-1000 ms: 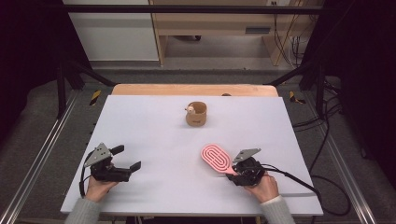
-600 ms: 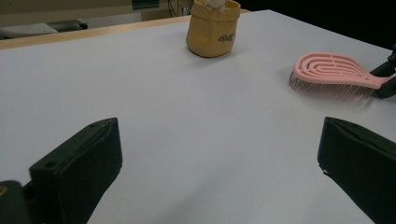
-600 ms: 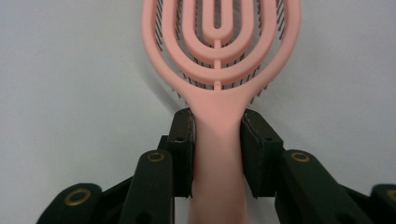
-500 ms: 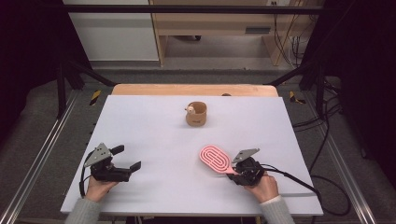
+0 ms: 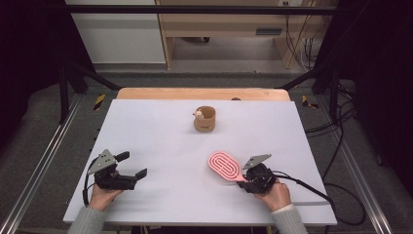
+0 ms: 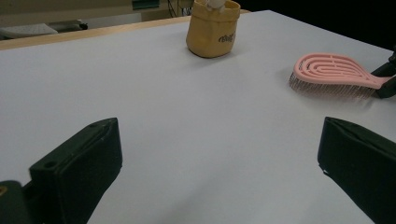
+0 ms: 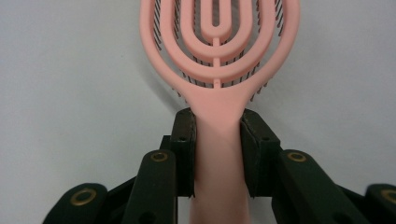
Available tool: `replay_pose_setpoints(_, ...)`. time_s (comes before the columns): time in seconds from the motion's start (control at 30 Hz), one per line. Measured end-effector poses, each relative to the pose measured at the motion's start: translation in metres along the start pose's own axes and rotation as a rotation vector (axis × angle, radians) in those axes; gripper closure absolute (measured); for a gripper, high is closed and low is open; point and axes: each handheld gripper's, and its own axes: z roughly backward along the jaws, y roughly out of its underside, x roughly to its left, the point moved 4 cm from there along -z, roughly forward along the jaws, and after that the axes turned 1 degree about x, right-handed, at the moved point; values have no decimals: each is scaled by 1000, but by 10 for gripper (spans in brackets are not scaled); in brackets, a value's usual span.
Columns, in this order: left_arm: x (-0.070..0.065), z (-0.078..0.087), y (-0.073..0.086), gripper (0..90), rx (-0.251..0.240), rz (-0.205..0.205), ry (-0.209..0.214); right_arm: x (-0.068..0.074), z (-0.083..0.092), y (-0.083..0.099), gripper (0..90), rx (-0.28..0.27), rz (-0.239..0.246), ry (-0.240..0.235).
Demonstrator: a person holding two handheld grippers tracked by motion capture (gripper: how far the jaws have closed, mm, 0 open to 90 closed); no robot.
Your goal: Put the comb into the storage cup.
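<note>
A pink hairbrush (image 5: 224, 165) lies bristles down on the white table (image 5: 160, 141), at the near right. My right gripper (image 5: 242, 178) is shut on its handle. In the right gripper view the pads (image 7: 184, 144) press on both sides of the hairbrush (image 7: 219, 42), and the jaws have just been closing on it. My left gripper (image 5: 132, 165) rests at the near left, open with nothing between its jaws. The left gripper view shows the left gripper (image 6: 219, 172) over bare table, with the hairbrush (image 6: 334, 70) far to the right.
A small tan cup (image 5: 205, 119) with a little figure on its rim stands at the table's far middle, also seen as the cup (image 6: 212, 32) in the left gripper view. A wooden strip (image 5: 195, 93) runs along the far edge. A cable (image 5: 311, 187) trails from the right gripper.
</note>
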Motion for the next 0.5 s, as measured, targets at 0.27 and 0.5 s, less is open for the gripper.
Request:
replay_pose_setpoints(0.27,0,0,0,0,-1,0,0,-1,5,-2,699,-24,-10,1)
replay_pose_setpoints(0.5,0,0,0,0,-1,2,1,-1,9,-3,699,-49,-23,-5)
